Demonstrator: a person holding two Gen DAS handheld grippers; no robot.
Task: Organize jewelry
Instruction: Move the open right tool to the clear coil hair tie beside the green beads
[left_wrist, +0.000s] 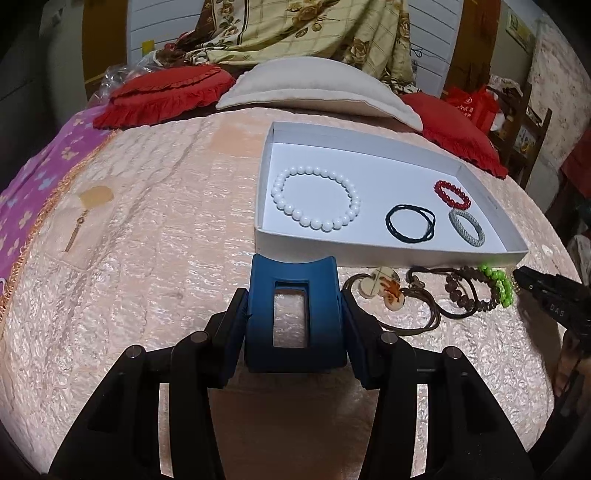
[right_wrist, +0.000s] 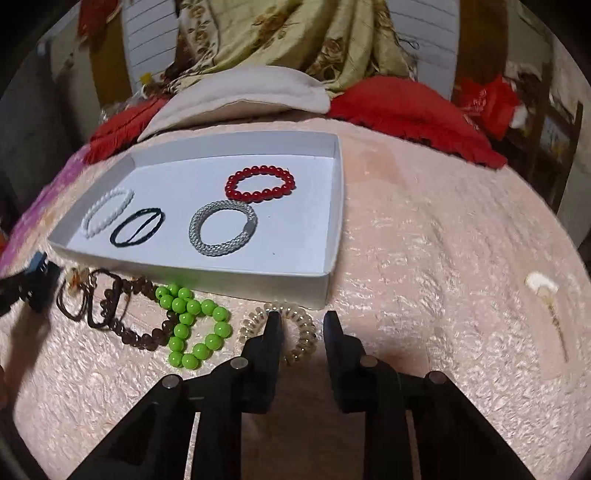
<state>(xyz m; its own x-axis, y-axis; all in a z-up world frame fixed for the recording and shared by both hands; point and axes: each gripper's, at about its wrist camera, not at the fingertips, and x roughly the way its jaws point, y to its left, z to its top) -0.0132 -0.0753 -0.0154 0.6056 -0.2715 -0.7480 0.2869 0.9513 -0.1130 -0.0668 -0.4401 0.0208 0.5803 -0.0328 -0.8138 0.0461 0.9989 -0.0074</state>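
My left gripper (left_wrist: 293, 295) is shut on a blue hair clip (left_wrist: 295, 275), held just above the pink bedspread in front of the white box (left_wrist: 369, 146). Inside the box lie a white bead bracelet (left_wrist: 280, 182), a black hair tie (left_wrist: 391, 216), a red bead bracelet (right_wrist: 236, 181) and a grey woven bracelet (right_wrist: 199, 221). My right gripper (right_wrist: 301, 317) is open over a clear coil hair tie (right_wrist: 304, 338); one finger stands inside its ring, the other outside. Beside it lie a green bead bracelet (right_wrist: 184, 306), a brown bead bracelet (right_wrist: 136, 334) and a pendant cord (left_wrist: 384, 284).
Red cushions (left_wrist: 166, 92) and a beige pillow (left_wrist: 314, 88) line the far side behind the box. A gold drop earring (left_wrist: 74, 236) lies far left on the bedspread, a small white-headed piece (right_wrist: 543, 288) far right. Purple cloth (left_wrist: 33, 177) hangs off the left side.
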